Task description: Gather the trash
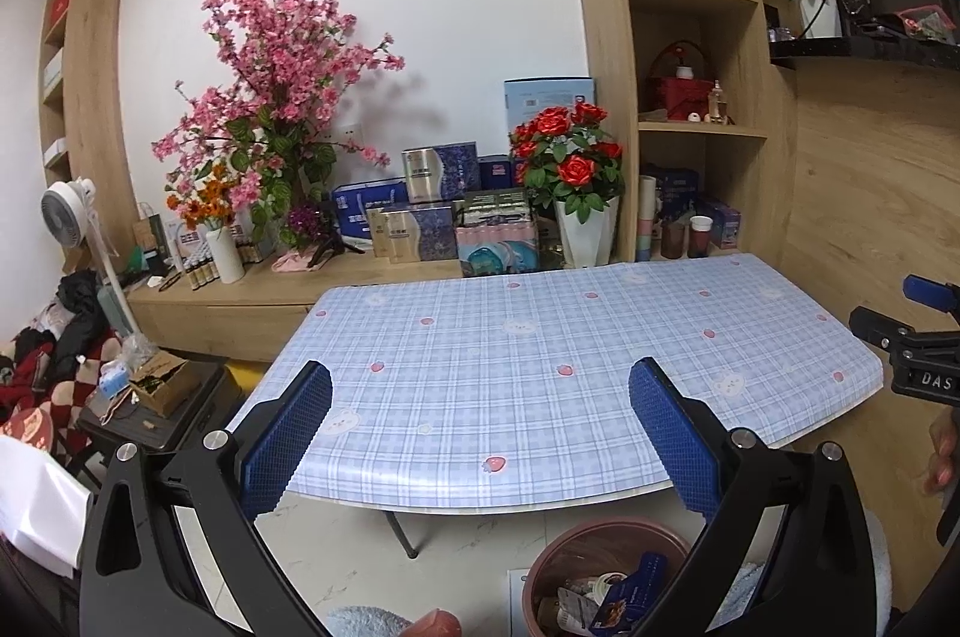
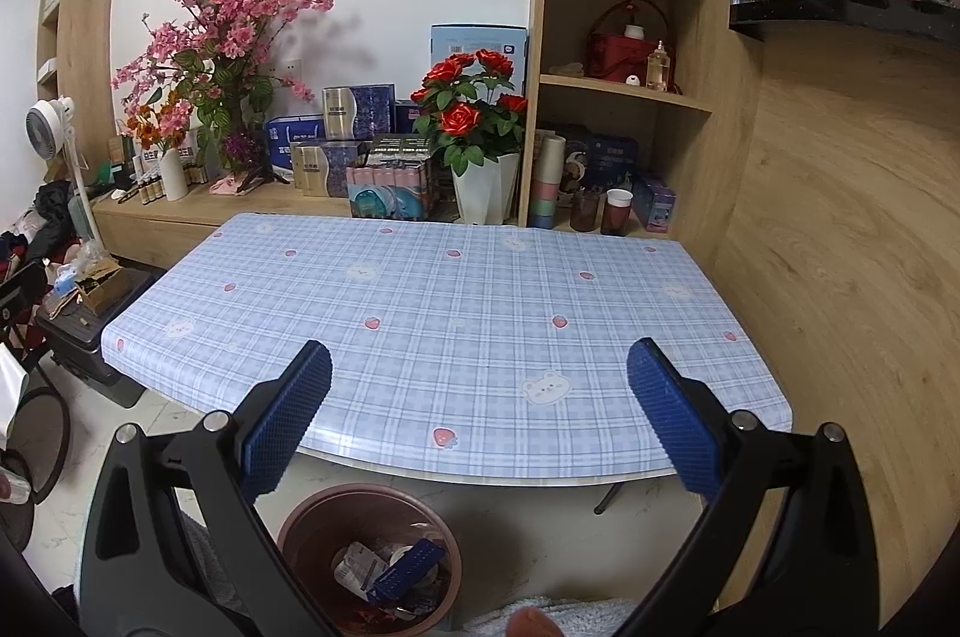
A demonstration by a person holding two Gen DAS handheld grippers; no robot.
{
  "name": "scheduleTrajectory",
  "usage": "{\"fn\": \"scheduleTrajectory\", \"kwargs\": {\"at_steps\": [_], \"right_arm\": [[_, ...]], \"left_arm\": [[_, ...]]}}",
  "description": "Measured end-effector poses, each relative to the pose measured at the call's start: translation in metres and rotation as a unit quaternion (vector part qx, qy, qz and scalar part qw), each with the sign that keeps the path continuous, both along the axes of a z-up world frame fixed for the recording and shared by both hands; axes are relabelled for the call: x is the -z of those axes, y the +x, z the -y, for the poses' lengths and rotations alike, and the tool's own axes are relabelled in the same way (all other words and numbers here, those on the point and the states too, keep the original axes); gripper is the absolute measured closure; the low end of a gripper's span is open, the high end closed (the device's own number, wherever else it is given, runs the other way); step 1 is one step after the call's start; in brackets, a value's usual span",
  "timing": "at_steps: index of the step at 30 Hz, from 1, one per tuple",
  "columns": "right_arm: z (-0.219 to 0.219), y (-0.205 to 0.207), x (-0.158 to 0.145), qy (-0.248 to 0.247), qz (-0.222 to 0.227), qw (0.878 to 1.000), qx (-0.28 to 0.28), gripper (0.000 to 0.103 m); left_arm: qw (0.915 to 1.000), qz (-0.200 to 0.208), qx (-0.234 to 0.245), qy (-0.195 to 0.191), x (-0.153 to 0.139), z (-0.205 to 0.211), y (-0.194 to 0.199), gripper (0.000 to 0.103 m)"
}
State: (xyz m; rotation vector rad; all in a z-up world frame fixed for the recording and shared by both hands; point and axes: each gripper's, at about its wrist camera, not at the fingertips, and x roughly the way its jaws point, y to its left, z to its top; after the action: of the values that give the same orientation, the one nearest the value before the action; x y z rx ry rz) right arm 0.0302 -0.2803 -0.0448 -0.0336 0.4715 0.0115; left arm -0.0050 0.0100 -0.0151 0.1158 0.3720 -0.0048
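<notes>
The left gripper (image 1: 480, 421) and right gripper (image 2: 479, 400) both stood wide open and empty above the table (image 2: 420, 277). Trash (image 2: 390, 571) lay in the brown bin (image 2: 300, 523) below the near edge; probably only a last check remained.

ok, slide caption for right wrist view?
Open right tool over bare plaid table; trash already in brown bin.

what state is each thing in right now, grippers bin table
left gripper: open, holding nothing
right gripper: open, holding nothing
trash bin: upright on the floor by the table's near edge, wrappers and a blue packet inside
table: covered with a blue plaid cloth, no trash showing on it
</notes>
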Motion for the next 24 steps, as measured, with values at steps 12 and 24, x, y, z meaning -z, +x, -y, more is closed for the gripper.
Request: {"fn": "scheduleTrajectory", "kwargs": {"at_steps": [12, 24], "right_arm": [[-0.002, -0.002, -0.003, 0.009, 0.001, 1.000, 0.002, 0.006], [-0.006, -0.005, -0.006, -0.001, 0.004, 1.000, 0.013, 0.006]], "left_arm": [[0.9981, 0.032, 0.007, 0.052, -0.007, 0.018, -0.016, 0.006], [0.9986, 0.017, 0.000, 0.050, -0.011, 0.018, -0.014, 0.006]]}}
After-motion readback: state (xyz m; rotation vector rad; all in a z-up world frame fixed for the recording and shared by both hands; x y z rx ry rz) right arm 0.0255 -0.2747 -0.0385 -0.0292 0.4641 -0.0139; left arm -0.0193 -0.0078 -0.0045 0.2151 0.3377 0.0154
